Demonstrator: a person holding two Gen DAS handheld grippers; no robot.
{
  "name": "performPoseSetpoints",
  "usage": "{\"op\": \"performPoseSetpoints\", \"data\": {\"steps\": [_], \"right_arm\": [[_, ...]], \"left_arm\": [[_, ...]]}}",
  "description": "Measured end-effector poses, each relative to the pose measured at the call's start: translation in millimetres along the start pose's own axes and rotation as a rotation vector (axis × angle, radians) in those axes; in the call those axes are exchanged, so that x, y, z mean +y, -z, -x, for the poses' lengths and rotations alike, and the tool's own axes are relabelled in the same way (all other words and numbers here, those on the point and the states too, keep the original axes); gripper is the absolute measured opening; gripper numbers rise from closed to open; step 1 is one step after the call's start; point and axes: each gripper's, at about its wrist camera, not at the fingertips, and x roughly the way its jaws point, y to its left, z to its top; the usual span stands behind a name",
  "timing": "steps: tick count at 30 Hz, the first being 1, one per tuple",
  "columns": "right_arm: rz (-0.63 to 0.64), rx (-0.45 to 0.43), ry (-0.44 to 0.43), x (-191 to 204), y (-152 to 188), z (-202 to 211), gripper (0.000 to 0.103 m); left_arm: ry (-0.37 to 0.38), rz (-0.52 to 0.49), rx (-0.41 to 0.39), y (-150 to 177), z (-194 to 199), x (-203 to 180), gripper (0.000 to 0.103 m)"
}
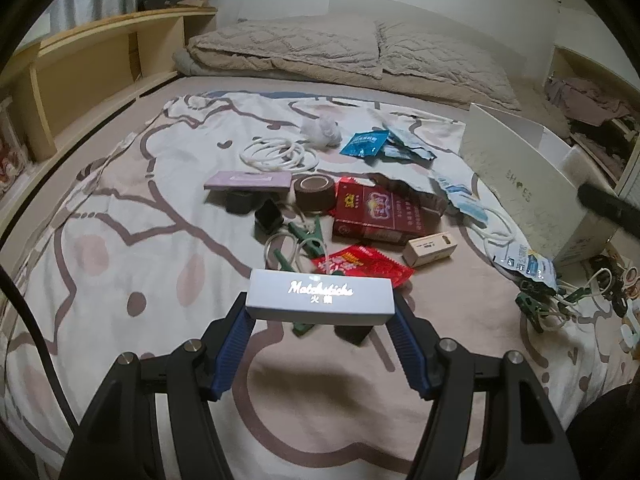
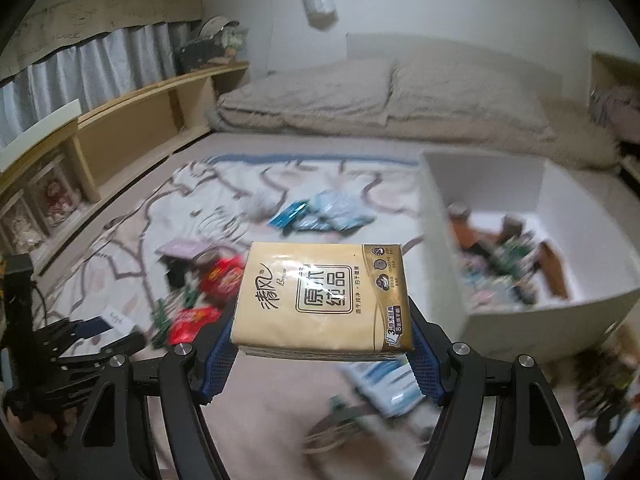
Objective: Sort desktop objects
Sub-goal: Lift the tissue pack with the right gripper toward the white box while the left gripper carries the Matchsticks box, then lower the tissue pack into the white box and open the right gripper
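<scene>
Your left gripper (image 1: 320, 312) pinches the stiff, light matchbox (image 1: 319, 298) by its short ends above the clutter on the bed's patterned sheet (image 1: 120, 264), while your right gripper (image 2: 322, 344), half spread, clamps the soft, crushable tissue pack (image 2: 320, 296) across its sides, beside the white box (image 2: 560, 308).

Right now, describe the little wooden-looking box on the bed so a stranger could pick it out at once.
Find the patterned blanket spread over the bed, then the clutter at its middle. Just right of the big red carton, at its near corner, lies the small pale box on its side. It is the only plain tan block there, with a small dark label, beside glossy red wrappers.
</scene>
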Motion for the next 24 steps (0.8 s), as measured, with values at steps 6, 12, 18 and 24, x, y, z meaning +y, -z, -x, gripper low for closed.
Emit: {"op": "performPoseSetpoints", "data": {"steps": [6,12,18,24], "right_arm": [[-0.029,-0.031,0.092,-48.0,-15.8,13.4,0.075],[-0.083,-0.060,0.155,-92.9,-30.1,23.1,0.075],[-0.122,-0.053,0.198,-130.4,-40.3,27.6,0.075],[-0.127,-0.030,0.229,-154.8,-47.0,27.1,0.075]], "left_arm": [[0.037,-0.038,-0.017,-11.5,-0.8,-14.1,0.066],[0.066,-0.088,-0.050,-24.2,1.5,-33.9,0.066],[0.102,-0.109,-0.089,-41.4,2.1,-56.9,0.066],[0.164,-0.121,-0.132,-62.2,4.7,-84.7,0.066]]}}
